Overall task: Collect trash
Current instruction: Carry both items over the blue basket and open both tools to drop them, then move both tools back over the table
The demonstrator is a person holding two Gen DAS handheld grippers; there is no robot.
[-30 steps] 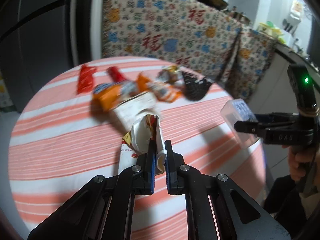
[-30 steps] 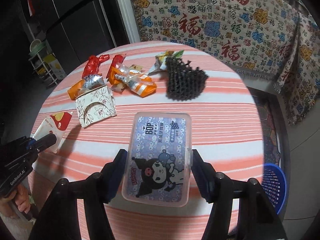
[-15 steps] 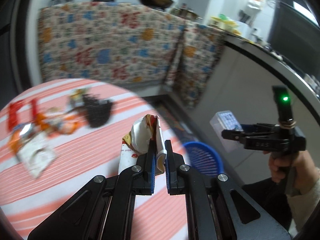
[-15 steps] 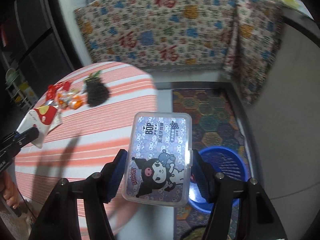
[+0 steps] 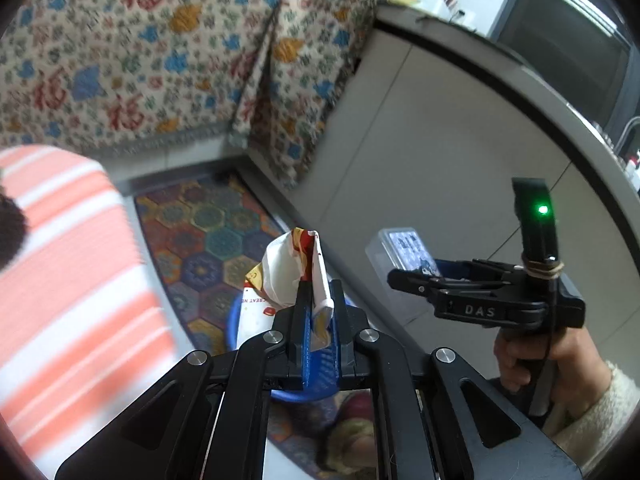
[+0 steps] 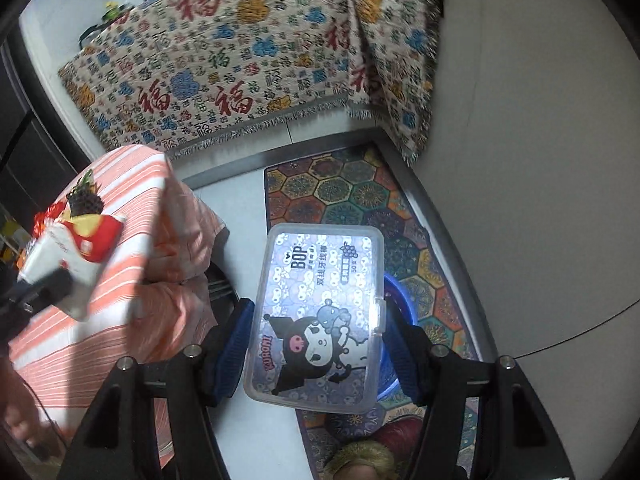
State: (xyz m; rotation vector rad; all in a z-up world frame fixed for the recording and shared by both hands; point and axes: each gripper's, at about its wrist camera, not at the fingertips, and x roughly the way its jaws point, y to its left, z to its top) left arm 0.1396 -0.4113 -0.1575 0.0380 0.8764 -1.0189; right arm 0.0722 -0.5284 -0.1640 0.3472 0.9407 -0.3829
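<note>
Left wrist: a crumpled wrapper [image 5: 294, 270] is pinched in the narrowly closed left gripper [image 5: 317, 312], held above the blue bin [image 5: 234, 326] on the floor.

Right wrist: a plastic box [image 6: 318, 320] is clamped between the widely spread fingers of the right gripper [image 6: 316, 344], over the bin [image 6: 396, 300].

Step judged: carry to bin, near the drop. Release over the bin is called for next.

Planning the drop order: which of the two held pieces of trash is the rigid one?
The clear plastic box with the cartoon label, clamped in the right gripper. The left gripper pinches a crumpled white and red wrapper instead.
</note>
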